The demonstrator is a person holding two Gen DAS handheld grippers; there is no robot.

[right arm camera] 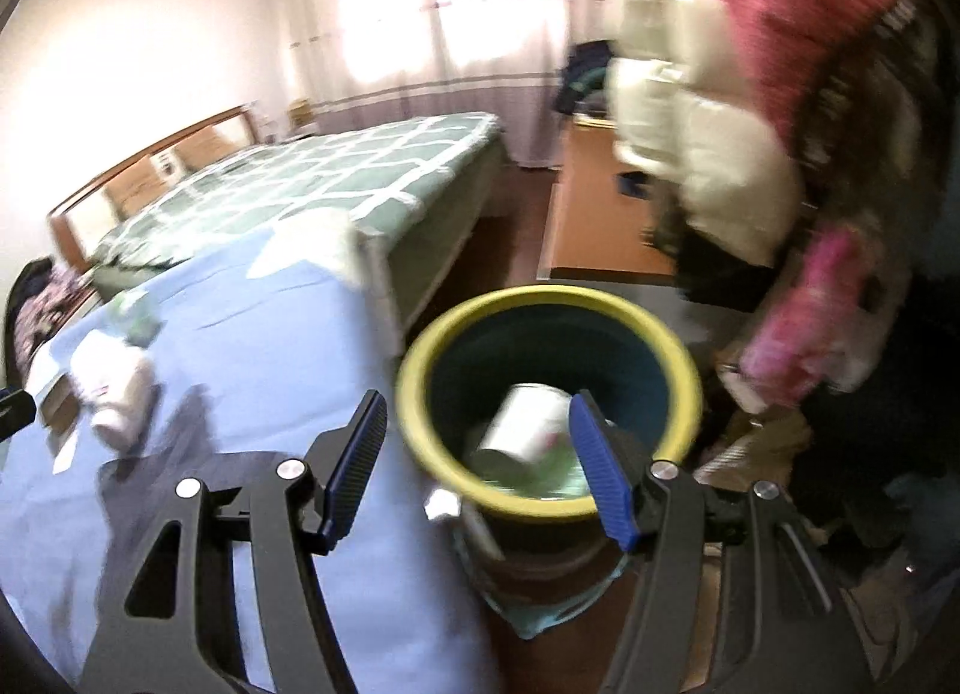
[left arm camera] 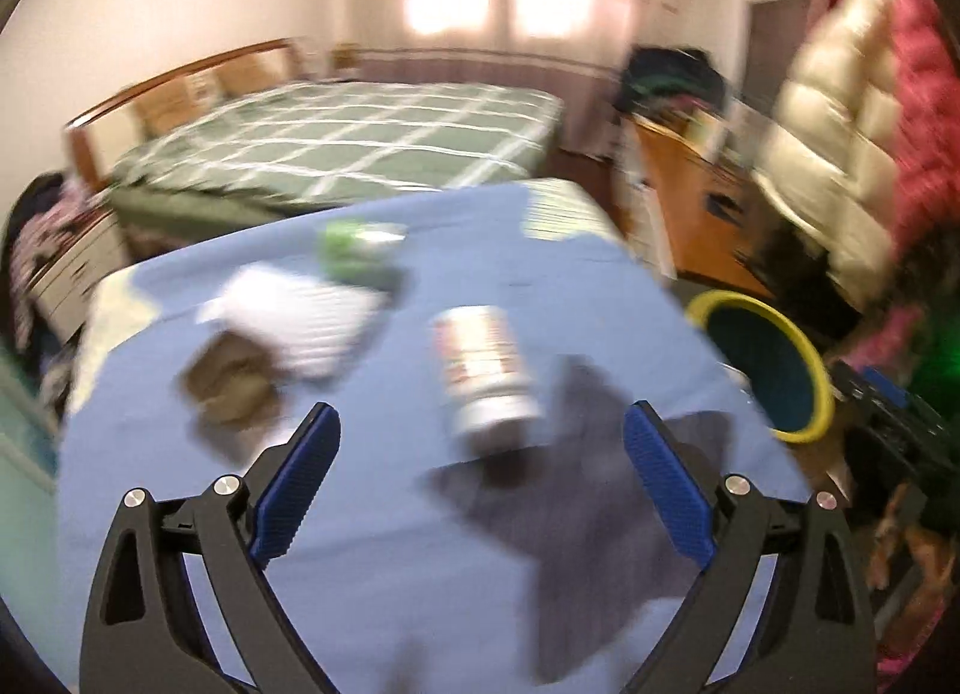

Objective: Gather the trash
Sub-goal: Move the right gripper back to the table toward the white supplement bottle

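On the blue-clothed table (left arm camera: 372, 526) lies a white and red can (left arm camera: 486, 376) on its side, straight ahead of my left gripper (left arm camera: 483, 418), which is open wide with nothing between its pads. Farther back are crumpled white paper (left arm camera: 294, 322), a brown scrap (left arm camera: 231, 388) and a green item (left arm camera: 360, 253). A yellow-rimmed dark bin (left arm camera: 744, 298) stands off the table's right edge. My right gripper (right arm camera: 478, 400) hovers open above the bin (right arm camera: 420, 394). A white can (right arm camera: 528, 424) lies inside the bin, clear of the pads.
A bed with a green checked cover (left arm camera: 360, 141) stands behind the table. An orange wooden cabinet (left arm camera: 690, 202) and cream and pink padded jackets (right arm camera: 720, 153) crowd the right side. More clutter lies on the floor around the bin.
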